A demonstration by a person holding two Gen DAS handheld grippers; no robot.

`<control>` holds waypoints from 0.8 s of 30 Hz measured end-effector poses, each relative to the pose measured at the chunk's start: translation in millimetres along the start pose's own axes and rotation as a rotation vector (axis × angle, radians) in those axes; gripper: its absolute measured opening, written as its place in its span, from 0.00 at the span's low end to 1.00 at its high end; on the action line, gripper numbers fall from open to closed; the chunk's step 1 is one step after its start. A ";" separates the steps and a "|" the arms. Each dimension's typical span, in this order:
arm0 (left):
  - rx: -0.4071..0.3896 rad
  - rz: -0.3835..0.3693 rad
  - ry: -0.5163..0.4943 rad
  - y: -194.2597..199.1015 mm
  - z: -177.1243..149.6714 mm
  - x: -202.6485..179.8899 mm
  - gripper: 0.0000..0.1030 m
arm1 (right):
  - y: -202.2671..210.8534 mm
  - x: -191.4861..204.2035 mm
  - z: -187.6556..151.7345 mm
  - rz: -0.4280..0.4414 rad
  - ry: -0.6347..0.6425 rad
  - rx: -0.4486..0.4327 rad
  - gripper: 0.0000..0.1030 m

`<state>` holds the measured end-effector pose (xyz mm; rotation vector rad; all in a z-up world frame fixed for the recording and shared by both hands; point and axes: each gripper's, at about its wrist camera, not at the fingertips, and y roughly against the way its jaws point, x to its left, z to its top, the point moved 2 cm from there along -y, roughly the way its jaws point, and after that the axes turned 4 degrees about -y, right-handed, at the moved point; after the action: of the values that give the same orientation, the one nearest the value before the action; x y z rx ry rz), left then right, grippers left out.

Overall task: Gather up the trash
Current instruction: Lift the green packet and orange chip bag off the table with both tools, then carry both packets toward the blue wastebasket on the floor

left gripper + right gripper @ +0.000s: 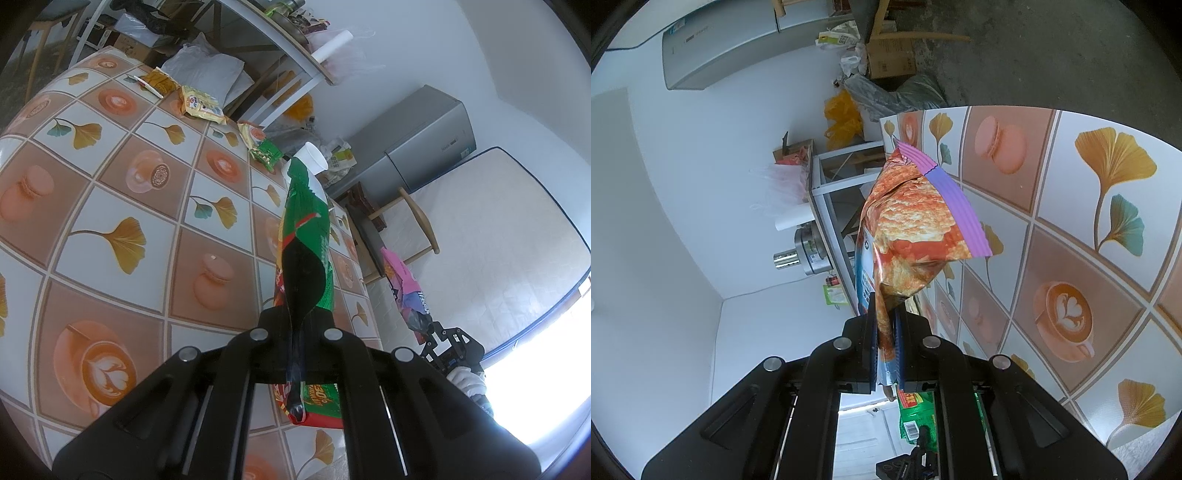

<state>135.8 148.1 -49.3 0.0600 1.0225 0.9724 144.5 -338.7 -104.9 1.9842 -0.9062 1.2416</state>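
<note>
**Trash wrappers: two held, three on the desk**

Green snack wrapper [308, 236]: crumpled, stood on edge, lower end pinched in the left hand-held gripper [297, 332]. Orange snack bag [908, 221] with purple sealed edge: puffed, upright, bottom corner clamped in the right hand-held gripper [886, 332]. On the desk [110, 206], along its far edge: yellow wrapper [201, 105], green-and-yellow wrapper [260, 144], small orange packet [159, 80], all lying flat.
</note>
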 end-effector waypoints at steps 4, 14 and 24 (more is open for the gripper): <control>0.000 -0.001 0.001 0.2 -0.1 -0.1 0.01 | 0.6 0.0 0.3 0.001 -0.006 0.002 0.08; -0.006 -0.008 0.002 0.0 -1.2 -3.1 0.01 | 3.2 -1.0 1.4 0.008 -0.012 0.001 0.08; -0.009 -0.030 -0.047 -4.6 8.9 -27.1 0.01 | 22.4 -2.7 5.5 0.058 -0.013 -0.019 0.08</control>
<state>141.0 129.5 -27.8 0.0594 0.9732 0.9438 128.3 -355.2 -106.1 1.9663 -0.9843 1.2488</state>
